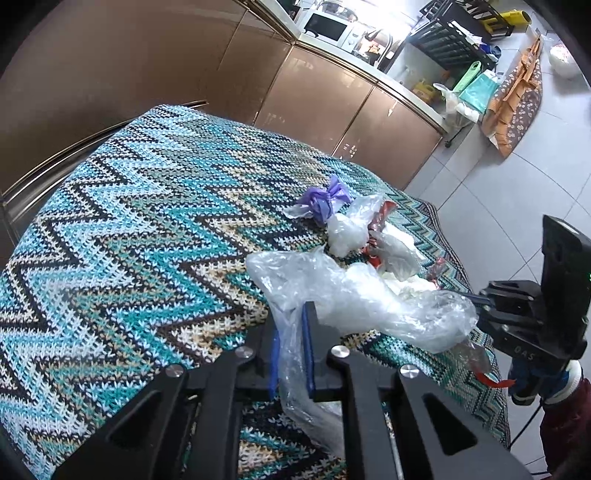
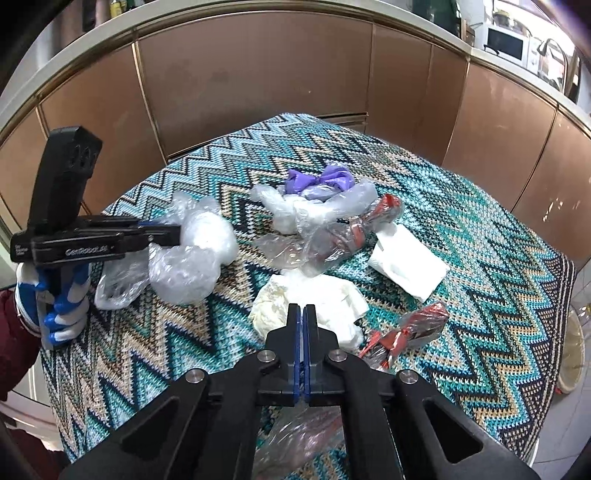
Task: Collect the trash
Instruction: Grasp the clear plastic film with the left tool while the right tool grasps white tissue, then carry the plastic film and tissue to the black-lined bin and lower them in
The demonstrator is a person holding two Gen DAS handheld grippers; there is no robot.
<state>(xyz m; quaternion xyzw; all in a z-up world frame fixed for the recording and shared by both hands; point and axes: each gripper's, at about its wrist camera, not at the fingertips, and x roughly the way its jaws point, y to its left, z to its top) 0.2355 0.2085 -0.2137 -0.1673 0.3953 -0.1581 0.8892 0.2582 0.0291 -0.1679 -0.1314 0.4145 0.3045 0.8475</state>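
Trash lies on a table under a zigzag knit cloth (image 2: 480,236). My left gripper (image 1: 291,325) is shut on a clear plastic bag (image 1: 354,295); it also shows in the right wrist view (image 2: 173,232) gripping that bag (image 2: 192,254). My right gripper (image 2: 302,314) is shut on thin clear plastic that hangs below it (image 2: 295,439), over crumpled white tissue (image 2: 314,299). A purple bag (image 2: 321,181), clear wrap with a red wrapper (image 2: 347,232), a folded white napkin (image 2: 406,262) and a red wrapper (image 2: 413,328) lie around.
Copper-coloured cabinet fronts (image 2: 258,74) curve behind the table. A microwave (image 1: 328,26) stands on the counter. Bags (image 1: 476,88) and a rack (image 1: 454,40) stand on the tiled floor (image 1: 509,192) to the right of the table.
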